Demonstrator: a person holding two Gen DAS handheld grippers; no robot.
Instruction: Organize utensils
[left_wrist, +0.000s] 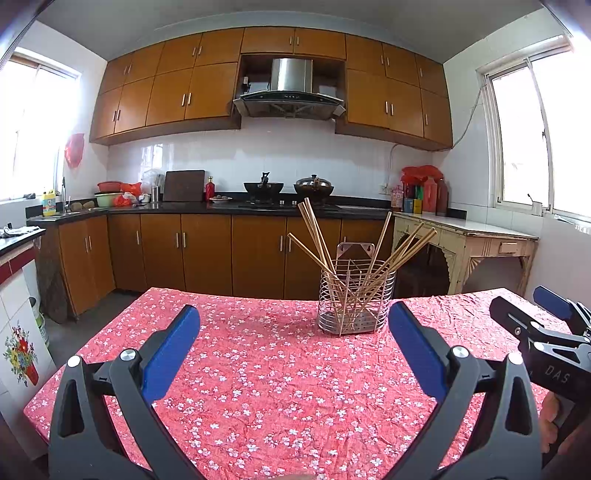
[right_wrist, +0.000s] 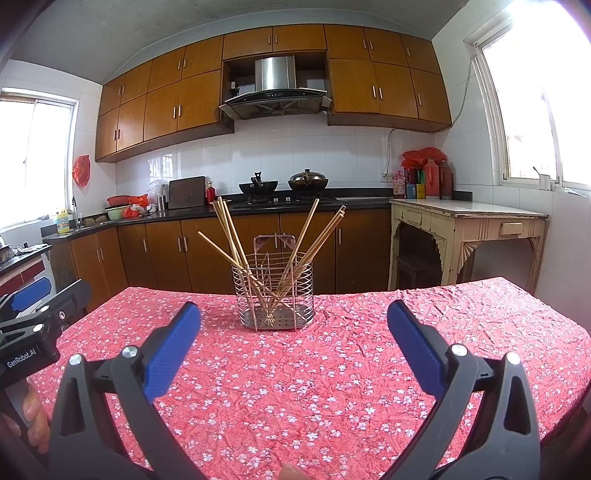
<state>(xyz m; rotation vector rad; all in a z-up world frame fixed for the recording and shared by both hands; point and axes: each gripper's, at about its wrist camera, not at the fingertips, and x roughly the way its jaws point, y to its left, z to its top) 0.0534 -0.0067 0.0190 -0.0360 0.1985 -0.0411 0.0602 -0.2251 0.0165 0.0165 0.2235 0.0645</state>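
A wire utensil holder (left_wrist: 355, 301) (right_wrist: 273, 293) stands upright on the far part of a table with a red flowered cloth (left_wrist: 258, 387) (right_wrist: 332, 369). Several wooden chopsticks (left_wrist: 317, 236) (right_wrist: 229, 229) stand in it and lean out to both sides. My left gripper (left_wrist: 294, 314) is open and empty, above the cloth, short of the holder and left of it. My right gripper (right_wrist: 294, 310) is open and empty, above the cloth, short of the holder. Each gripper shows at the edge of the other's view: the right one (left_wrist: 546, 310), the left one (right_wrist: 31, 295).
Beyond the table runs a kitchen counter (left_wrist: 221, 208) with two woks on a stove (right_wrist: 282, 182), a cutting board and bottles. An old cream side table (right_wrist: 469, 218) stands at the right by a window. Floor shows left of the table.
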